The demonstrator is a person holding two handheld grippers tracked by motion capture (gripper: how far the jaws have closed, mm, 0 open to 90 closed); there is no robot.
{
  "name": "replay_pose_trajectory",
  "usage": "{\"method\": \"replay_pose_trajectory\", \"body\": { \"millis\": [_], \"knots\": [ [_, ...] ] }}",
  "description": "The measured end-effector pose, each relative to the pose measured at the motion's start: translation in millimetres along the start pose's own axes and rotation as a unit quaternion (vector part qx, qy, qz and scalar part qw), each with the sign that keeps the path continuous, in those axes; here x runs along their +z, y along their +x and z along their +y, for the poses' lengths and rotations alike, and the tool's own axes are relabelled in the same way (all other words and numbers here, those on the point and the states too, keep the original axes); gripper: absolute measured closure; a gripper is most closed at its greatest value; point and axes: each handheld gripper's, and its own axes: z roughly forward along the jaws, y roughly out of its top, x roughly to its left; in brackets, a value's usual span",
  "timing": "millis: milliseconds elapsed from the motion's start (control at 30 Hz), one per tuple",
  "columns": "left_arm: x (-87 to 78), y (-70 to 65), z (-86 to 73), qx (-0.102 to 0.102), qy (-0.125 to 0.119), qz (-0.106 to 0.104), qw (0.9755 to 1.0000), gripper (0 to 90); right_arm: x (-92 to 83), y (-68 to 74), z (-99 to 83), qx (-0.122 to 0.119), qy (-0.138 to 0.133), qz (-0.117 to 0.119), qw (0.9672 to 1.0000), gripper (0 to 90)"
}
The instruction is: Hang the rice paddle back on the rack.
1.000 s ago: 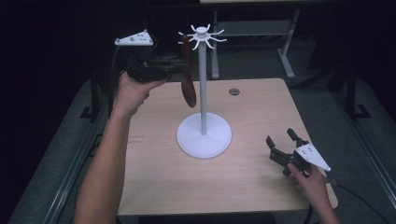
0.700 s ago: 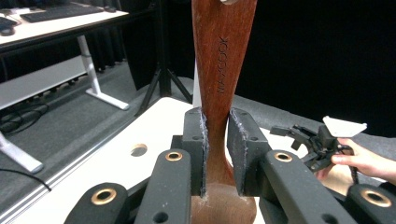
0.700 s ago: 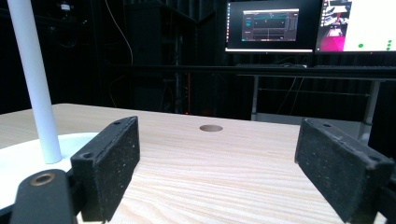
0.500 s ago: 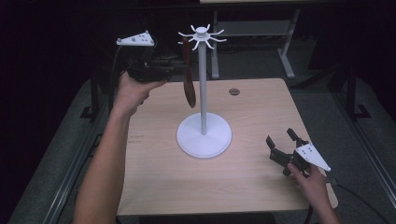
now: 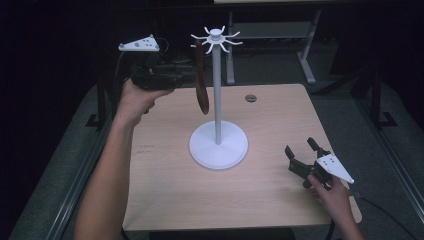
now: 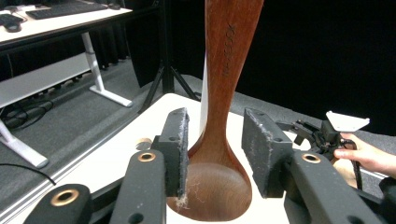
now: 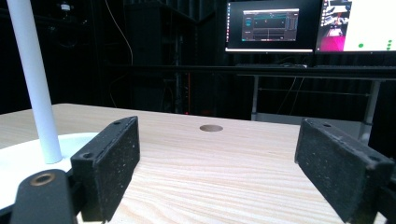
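We are seeing a glossy reddish-brown wooden spoon (image 6: 224, 140) hanging bowl-down between our parted left gripper (image 6: 217, 149) jaws; our right gripper (image 7: 224, 163) is lying released.

One wooden spoon (image 5: 201, 80), one white stand (image 5: 217, 100), two hand-held grippers (image 5: 305, 161).
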Motion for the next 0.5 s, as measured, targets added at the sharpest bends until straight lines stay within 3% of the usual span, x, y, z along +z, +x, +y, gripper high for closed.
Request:
{"method": "replay_pose_trajectory", "body": {
  "millis": [500],
  "knots": [
    [-17.1, -6.4, -20.5, 0.017, 0.017, 0.025, 0.9994, 46.2, 0.0, 0.2, 0.1, -0.001, 0.001, 0.0, 1.0, 13.3]
  ]
}}
